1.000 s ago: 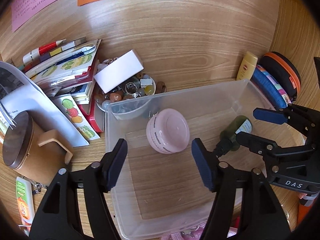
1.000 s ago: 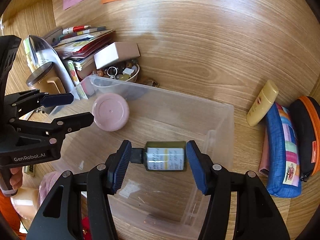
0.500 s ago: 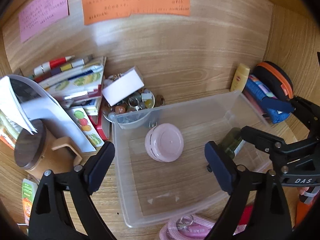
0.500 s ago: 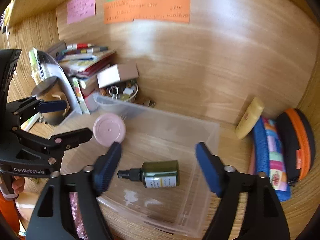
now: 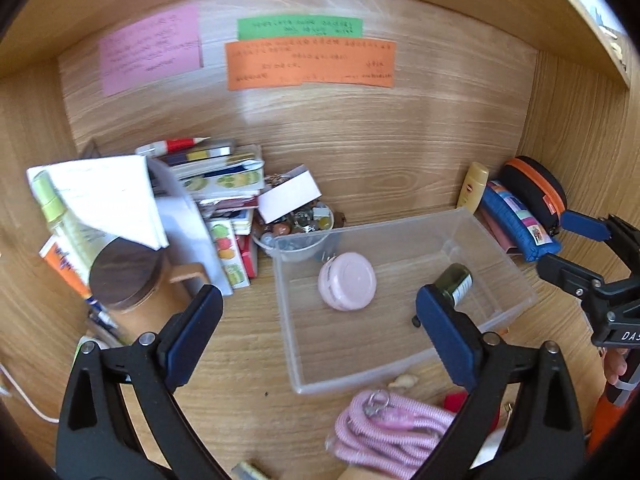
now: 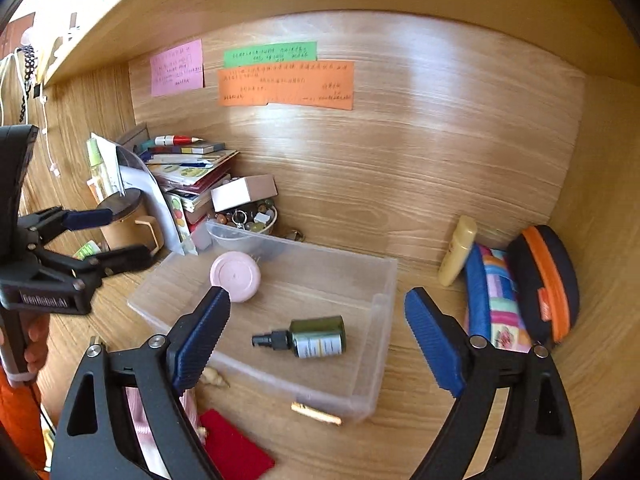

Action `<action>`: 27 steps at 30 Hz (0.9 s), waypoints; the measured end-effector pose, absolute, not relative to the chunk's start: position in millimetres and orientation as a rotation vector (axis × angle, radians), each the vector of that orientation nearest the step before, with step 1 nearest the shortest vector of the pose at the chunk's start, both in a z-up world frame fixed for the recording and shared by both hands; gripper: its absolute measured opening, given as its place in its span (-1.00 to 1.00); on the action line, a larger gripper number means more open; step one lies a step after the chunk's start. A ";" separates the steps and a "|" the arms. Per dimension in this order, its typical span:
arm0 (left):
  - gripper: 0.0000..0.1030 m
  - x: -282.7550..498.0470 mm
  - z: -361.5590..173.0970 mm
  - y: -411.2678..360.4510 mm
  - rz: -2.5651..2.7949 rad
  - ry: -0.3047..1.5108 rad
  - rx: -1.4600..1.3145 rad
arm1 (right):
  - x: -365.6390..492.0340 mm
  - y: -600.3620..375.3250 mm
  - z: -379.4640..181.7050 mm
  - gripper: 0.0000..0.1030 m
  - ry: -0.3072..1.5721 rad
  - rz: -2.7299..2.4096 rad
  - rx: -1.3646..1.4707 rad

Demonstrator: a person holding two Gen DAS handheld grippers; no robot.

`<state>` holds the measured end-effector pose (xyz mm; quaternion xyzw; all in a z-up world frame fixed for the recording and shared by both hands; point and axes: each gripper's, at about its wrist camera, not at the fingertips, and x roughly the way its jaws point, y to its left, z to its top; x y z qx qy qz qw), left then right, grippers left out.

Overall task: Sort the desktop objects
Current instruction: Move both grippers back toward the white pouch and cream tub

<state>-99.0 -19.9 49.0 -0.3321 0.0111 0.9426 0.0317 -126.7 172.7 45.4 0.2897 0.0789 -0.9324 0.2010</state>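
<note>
Wood-grain panelling closed in the desk (image 6: 400, 432) on three sides, with pink, green and orange paper notes (image 6: 286, 84) stuck to the back wall, their handwriting too small to read. At the centre sat a clear plastic bin (image 6: 372, 360), apparently the sorting target, since two items already lay inside: a pink round jar (image 6: 235, 276) resting on its edge toward 10 o'clock and a dark green pump bottle (image 6: 318, 337) lying on its side toward 5 o'clock, its pale label illegible. Both tools hung above the bin with nothing between the jaws; the left gripper (image 5: 318, 334) and right gripper (image 6: 316, 338) had just been opening and stood wide, which I took as a release completed. Letters reading "GenRobot.AI" showed on the left tool's body, "DAS" on the right's. Unsorted things ringed the bin: a yellow tube (image 6: 458, 250) and colourful pouches (image 6: 496, 300) at 3 o'clock, stacked books (image 6: 188, 172) and a bowl of trinkets (image 6: 250, 218) at 11 o'clock, a pink coiled cord (image 5: 390, 428) at 6 o'clock. Any of these looked a fair next pick.
</note>
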 end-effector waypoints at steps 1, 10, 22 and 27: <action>0.91 -94.4 49.1 -21.5 2.907 0.035 -1.023 | -119.6 175.8 45.0 0.71 0.220 -2.615 0.805; 0.92 -49.4 37.4 -35.1 2.947 0.004 -1.046 | -76.6 188.1 32.1 0.77 0.165 -2.610 0.813; 0.92 -0.9 6.3 -36.5 2.954 -0.052 -1.129 | -16.0 185.1 -2.4 0.89 0.072 -2.515 0.869; 0.92 14.4 -8.5 -30.9 2.938 -0.058 -1.163 | -1.2 179.9 -24.1 0.89 0.052 -2.478 0.925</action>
